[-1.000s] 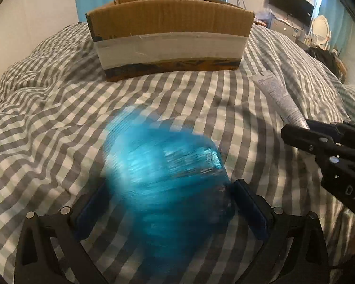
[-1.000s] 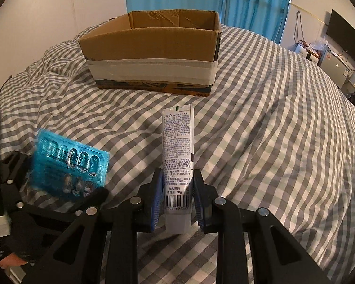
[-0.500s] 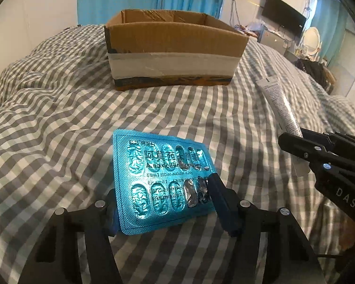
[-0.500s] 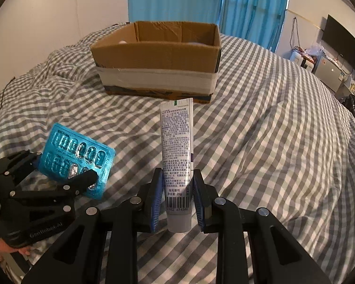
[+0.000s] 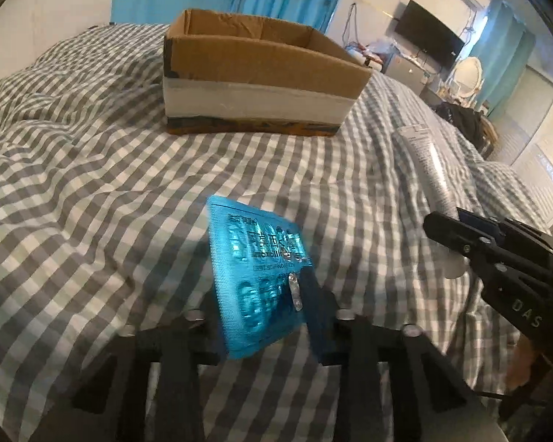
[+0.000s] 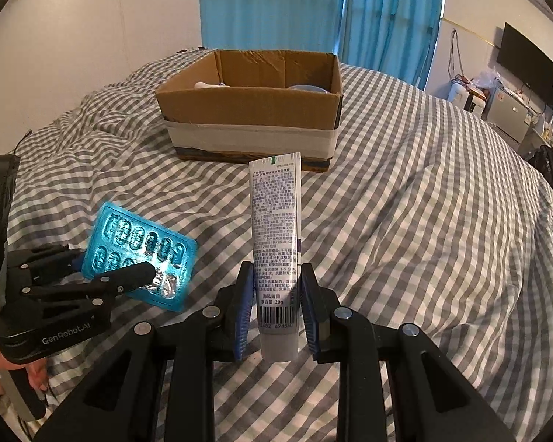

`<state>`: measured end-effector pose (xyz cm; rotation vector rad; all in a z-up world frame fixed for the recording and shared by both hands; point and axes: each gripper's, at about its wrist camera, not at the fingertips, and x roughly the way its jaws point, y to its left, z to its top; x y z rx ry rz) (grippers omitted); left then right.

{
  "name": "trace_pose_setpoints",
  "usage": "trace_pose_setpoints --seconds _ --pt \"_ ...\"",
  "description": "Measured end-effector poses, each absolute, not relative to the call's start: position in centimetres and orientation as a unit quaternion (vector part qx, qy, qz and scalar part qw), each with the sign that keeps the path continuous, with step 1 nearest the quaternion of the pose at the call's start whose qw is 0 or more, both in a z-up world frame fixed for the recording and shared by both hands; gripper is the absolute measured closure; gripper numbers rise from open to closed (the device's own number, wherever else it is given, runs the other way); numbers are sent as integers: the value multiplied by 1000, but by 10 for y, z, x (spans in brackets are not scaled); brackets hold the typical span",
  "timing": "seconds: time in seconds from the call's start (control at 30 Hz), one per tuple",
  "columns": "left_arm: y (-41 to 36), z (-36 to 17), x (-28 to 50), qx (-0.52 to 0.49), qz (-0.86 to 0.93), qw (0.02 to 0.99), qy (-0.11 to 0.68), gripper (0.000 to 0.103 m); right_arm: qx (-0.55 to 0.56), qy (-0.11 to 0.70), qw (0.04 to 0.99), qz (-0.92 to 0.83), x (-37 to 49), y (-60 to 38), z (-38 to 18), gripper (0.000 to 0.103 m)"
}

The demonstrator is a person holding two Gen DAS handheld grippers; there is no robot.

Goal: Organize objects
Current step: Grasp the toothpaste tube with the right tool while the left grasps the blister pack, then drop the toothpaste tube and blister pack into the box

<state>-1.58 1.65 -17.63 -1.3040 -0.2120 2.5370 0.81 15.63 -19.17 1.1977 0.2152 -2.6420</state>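
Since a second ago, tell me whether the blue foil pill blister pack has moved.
Yes. The blue foil pill blister pack, gripped by the left gripper, rose off the checked bedspread toward the open cardboard box.

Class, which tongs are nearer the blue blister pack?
Left. The left tongs are clamped on the blue blister pack; the right tongs, beside it, grip the tube.

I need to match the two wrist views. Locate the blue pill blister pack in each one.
Left wrist: blue blister pack at lower centre, tilted, clamped in the left gripper.
Right wrist: blister pack at lower left, in that same gripper.
Shared landmark: cardboard box on the checked bedspread beyond.
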Motion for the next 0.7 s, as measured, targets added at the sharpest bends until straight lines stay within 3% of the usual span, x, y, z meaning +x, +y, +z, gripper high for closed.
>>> trace_pose_setpoints --seconds 0.13,0.4,0.7 --pt "28 -158 -12 -436 884 164 -47 94 404 72 117 -904 8 156 -188 79" --pt "37 -118 -21 -400 903 158 -6 95 387 74 123 -911 5 157 -171 79" --pt "34 -56 -66 -340 930 137 12 95 334 63 147 -929 -17 151 -110 79"
